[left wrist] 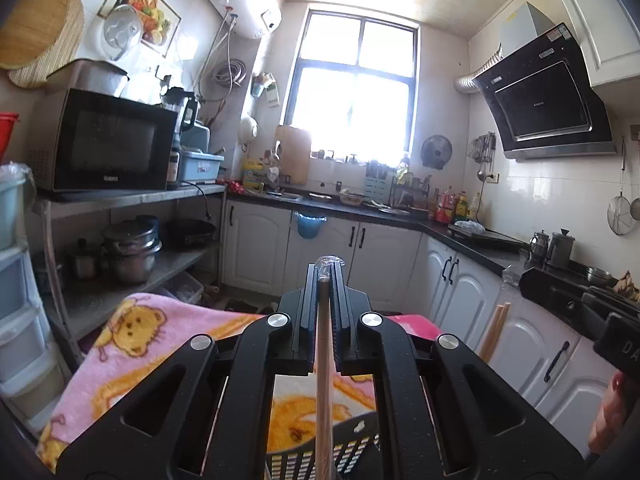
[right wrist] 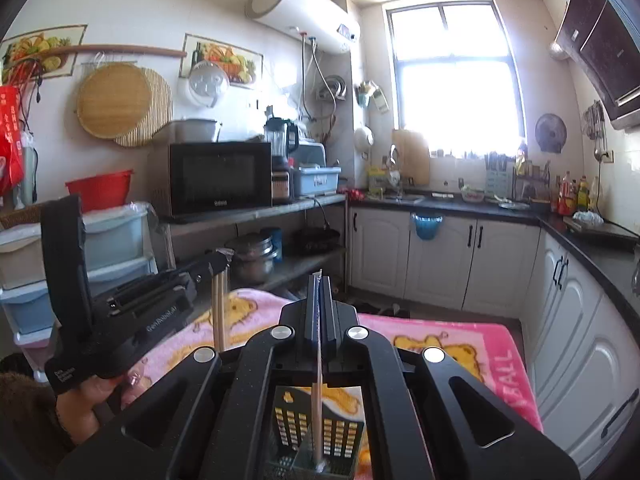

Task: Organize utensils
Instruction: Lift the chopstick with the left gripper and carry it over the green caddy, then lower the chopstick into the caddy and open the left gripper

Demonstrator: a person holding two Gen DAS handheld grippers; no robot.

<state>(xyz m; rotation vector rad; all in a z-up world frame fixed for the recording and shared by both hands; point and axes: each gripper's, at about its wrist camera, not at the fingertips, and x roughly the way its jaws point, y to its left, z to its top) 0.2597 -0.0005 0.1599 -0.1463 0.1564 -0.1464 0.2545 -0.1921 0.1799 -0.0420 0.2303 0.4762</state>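
Observation:
My left gripper [left wrist: 329,270] is shut on a wooden utensil handle [left wrist: 322,380] that runs down between its fingers to a black slotted basket [left wrist: 292,460] below. My right gripper [right wrist: 319,280] is shut on a thin wooden stick [right wrist: 318,400] whose lower end stands in a black slotted utensil holder [right wrist: 340,436]. In the right wrist view the left gripper [right wrist: 218,262] shows at the left, holding wooden sticks [right wrist: 219,312] upright. In the left wrist view the right gripper's body [left wrist: 576,300] shows at the right, with wooden sticks [left wrist: 496,330] beside it.
A pink cartoon blanket [right wrist: 460,344] covers the table under both grippers. A shelf with a microwave [right wrist: 220,178] and pots [right wrist: 252,256] stands at the left. White cabinets [right wrist: 440,260] under a dark counter run along the back and right. Plastic drawers [right wrist: 116,240] stand at the far left.

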